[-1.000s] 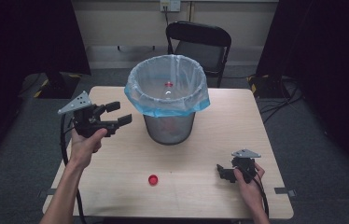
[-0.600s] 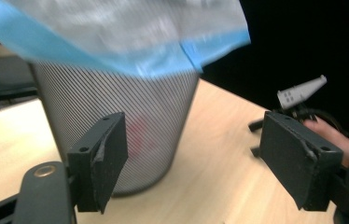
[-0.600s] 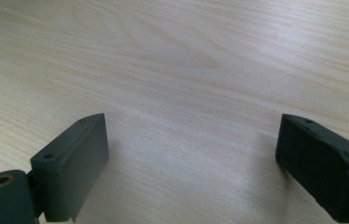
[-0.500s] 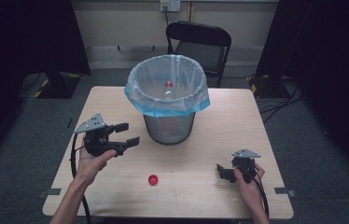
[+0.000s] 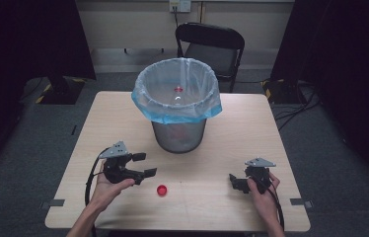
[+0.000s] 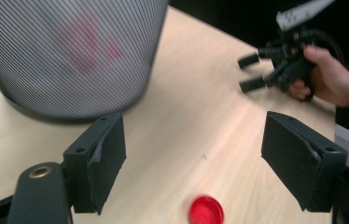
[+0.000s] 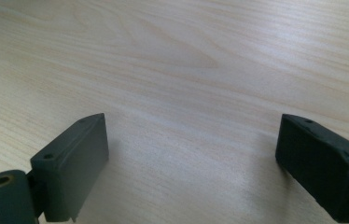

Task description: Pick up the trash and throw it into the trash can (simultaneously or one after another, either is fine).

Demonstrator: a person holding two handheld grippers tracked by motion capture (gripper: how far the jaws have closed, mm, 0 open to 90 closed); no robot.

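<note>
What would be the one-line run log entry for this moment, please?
left gripper: open, near red cap | right gripper: open, low over table | bin: upright, behind cap | cap: not gripped

Cap (image 5: 162, 189): small, round, red; lies flat on the desk (image 5: 251, 123), near its front edge, well in front of the bin (image 5: 178, 138).

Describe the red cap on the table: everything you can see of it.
The red cap is small, round and looks like plastic, lying flat on the wooden table in front of the bin. In the left gripper view it sits low between the open jaws of the left gripper, touching neither. Nothing rests on it; blur hides finer detail.
</note>
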